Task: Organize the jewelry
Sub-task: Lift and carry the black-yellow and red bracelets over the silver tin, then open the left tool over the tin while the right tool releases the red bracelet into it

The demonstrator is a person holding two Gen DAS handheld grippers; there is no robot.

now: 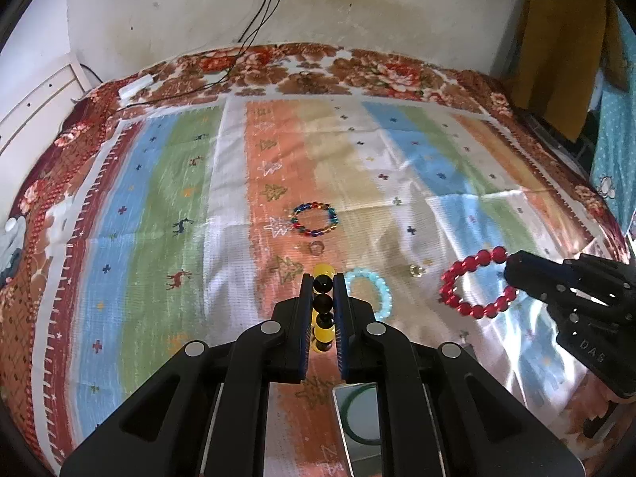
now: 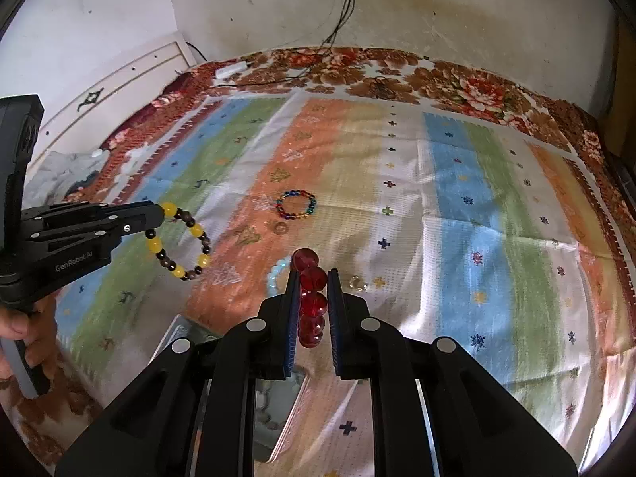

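Observation:
My left gripper [image 1: 322,284] is shut on a yellow and dark bead bracelet [image 1: 322,310]; the bracelet hangs from it above the cloth in the right wrist view [image 2: 179,244]. My right gripper [image 2: 312,278] is shut on a red bead bracelet [image 2: 312,302], which shows as a hanging loop in the left wrist view [image 1: 475,284]. On the cloth lie a multicoloured bead bracelet [image 1: 314,220], a pale blue bracelet [image 1: 377,290], a brownish ring [image 1: 316,247] and a small clear ring [image 1: 416,270].
A striped cloth [image 1: 159,198] covers a floral blanket [image 1: 357,67] on a bed. A shiny tray [image 1: 357,417] with a green bangle lies under my left gripper. Cables and a white adapter [image 1: 137,85] lie at the back left.

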